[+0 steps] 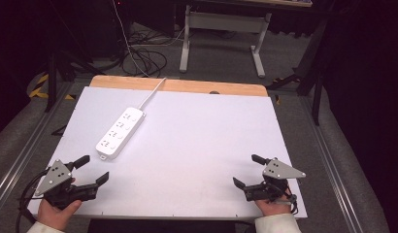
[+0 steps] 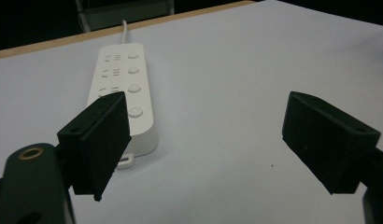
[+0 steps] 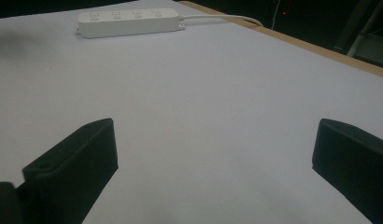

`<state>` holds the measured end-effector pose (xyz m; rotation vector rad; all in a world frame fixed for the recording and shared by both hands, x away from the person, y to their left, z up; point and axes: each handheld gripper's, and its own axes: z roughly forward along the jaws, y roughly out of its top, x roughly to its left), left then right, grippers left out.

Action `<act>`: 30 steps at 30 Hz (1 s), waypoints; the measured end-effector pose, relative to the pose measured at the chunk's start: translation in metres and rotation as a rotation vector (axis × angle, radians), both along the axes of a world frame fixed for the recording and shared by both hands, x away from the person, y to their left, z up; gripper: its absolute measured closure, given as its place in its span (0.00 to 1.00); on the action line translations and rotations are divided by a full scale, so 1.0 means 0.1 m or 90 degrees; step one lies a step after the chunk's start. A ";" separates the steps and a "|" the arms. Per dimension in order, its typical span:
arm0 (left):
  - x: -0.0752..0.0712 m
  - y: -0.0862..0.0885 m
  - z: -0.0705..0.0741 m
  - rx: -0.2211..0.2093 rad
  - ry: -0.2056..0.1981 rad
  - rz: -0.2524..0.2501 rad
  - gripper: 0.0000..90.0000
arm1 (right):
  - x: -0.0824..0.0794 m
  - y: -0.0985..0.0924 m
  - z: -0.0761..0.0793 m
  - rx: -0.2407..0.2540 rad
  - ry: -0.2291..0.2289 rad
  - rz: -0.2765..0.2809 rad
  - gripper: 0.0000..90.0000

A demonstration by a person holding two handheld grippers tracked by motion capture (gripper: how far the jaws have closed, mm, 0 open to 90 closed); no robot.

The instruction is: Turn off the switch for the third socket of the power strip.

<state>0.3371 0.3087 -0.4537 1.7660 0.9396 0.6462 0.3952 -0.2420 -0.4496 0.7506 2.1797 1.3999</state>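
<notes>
Inspector A: Left gripper (image 1: 94,168) condition?

Inspector B: Released, its 2 jaws spread wide with only bare white table (image 1: 197,145) between them. It grasps nothing and touches nothing. A hand (image 1: 56,211) holds it at the near edge of the table.

Inspector A: The power strip?

Inspector B: The white power strip (image 1: 120,132), 4 outlets, lies flat on the table just ahead of the left gripper, slightly to the side of its left jaw, apart from it. Its cord (image 1: 152,92) runs away over the far edge.

Inspector A: Right gripper (image 1: 245,170)?

Inspector B: Also released, jaws equally wide, nothing held. The power strip (image 3: 129,21) sits well ahead of it and far to its left.
</notes>
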 end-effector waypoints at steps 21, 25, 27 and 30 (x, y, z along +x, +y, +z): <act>-0.04 -0.01 0.11 0.031 0.001 -0.015 0.33 | -0.02 0.02 0.01 0.004 -0.002 0.015 0.04; -0.02 0.00 0.12 0.037 0.019 -0.016 0.40 | -0.02 0.02 0.00 0.005 0.003 0.021 0.05; -0.01 -0.01 0.13 0.039 0.020 -0.010 0.41 | -0.03 0.02 0.00 0.000 0.001 0.021 0.05; 0.00 -0.01 0.16 0.045 0.010 0.001 0.40 | -0.03 0.02 0.00 0.001 0.004 0.021 0.05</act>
